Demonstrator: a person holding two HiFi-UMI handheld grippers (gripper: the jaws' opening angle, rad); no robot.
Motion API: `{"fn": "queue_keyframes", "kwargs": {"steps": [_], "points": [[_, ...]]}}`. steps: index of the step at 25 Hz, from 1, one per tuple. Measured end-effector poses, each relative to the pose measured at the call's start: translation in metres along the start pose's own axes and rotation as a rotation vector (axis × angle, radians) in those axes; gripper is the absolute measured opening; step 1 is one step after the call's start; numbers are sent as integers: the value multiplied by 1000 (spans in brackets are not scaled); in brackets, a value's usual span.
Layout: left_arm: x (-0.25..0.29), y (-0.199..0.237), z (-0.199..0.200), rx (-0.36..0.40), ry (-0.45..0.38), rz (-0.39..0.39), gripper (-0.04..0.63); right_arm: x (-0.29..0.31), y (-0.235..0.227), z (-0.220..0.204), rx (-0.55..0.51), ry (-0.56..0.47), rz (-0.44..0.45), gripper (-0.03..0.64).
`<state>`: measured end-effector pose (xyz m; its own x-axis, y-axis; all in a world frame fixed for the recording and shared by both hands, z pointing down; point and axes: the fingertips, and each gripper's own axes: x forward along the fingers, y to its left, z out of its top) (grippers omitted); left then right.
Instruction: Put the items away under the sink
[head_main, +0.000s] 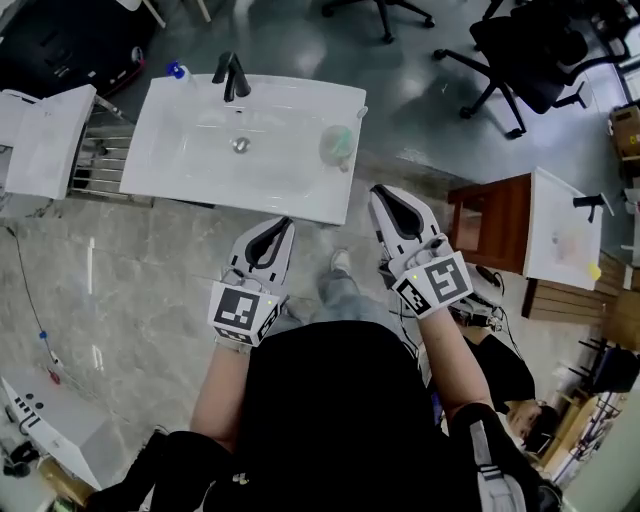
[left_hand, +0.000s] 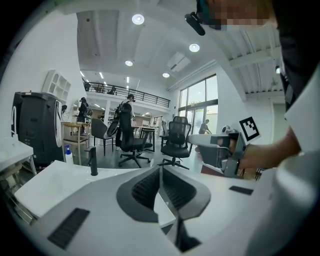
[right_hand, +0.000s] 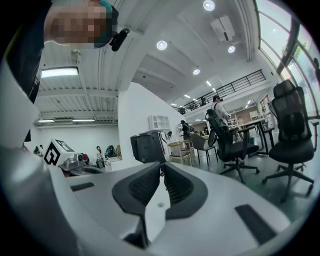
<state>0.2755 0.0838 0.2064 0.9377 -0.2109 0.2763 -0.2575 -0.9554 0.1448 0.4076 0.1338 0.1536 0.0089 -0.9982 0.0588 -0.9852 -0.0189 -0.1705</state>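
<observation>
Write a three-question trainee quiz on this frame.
1. True or false: the left gripper and right gripper are both shut and empty.
2. In the head view, the green item lies toward which end of the sink? A) left B) right
3. What colour is the faucet?
Key: 1 true; 2 B; 3 black.

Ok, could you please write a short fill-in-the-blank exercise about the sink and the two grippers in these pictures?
1. The faucet on the white sink is ____ in colour.
2. The left gripper and the right gripper both have their jaws ____ (open or shut).
3. In the head view, the greenish item sits at the sink's ____ end (left or right).
Missing words: black; shut; right.
</observation>
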Motion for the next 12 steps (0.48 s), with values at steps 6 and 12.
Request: {"fn": "queue_keyframes", "kwargs": {"steps": [6, 12], "points": [[57, 0, -23, -2, 58, 34, 25, 31, -52, -28, 51, 60, 57, 43], [100, 2, -57, -20, 98, 54, 26, 60, -94, -63, 97, 111, 85, 44]]}}
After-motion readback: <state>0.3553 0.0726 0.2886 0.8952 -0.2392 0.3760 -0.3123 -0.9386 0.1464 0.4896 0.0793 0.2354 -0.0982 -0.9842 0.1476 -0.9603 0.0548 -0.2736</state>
